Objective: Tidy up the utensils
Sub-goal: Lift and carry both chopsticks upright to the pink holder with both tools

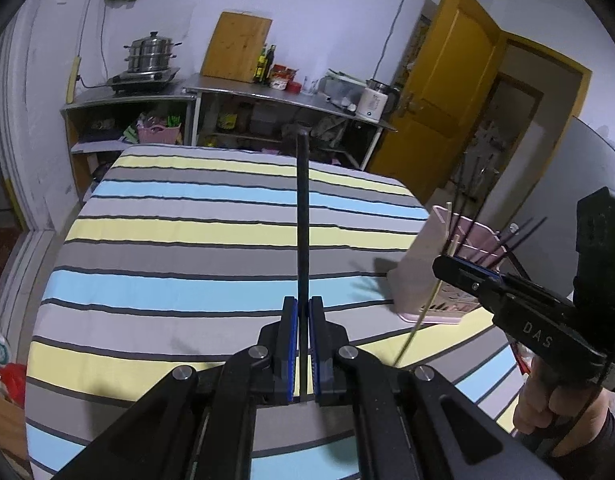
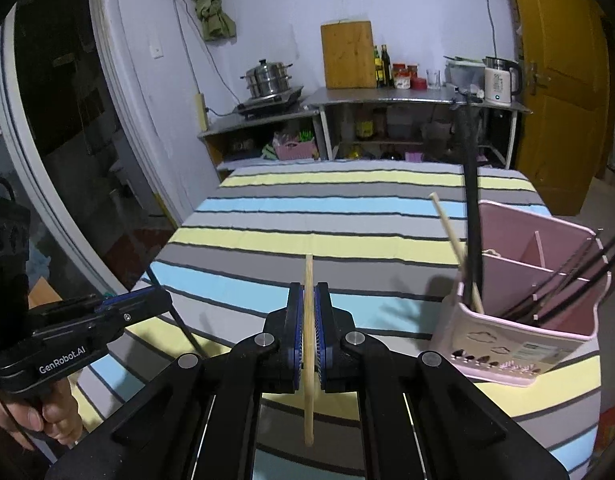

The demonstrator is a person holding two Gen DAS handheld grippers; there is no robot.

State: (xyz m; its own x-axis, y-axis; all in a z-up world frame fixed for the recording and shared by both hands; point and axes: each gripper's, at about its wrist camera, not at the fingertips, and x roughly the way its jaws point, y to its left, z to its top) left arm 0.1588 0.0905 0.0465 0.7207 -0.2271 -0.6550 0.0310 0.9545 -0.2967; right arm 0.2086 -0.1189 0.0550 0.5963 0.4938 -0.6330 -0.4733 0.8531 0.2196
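Presently, a pale wooden chopstick (image 2: 308,344) was held clamped in the closed right claw (image 2: 308,300), its long axis near upright. The pink plastic compartmented utensil holder (image 2: 519,344) stood on the striped tabletop (image 2: 307,216) forward and to the right, nearer this claw. A long black chopstick (image 1: 303,220) was gripped upright by the closed left claw (image 1: 303,312), farther from the holder. A rightward carry was judged necessary.

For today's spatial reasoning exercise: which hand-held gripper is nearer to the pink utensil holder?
Right. The right hand-held gripper sits just beside the pink utensil holder, gripping a wooden chopstick. The left hand-held gripper holds a black chopstick farther out over the striped table.
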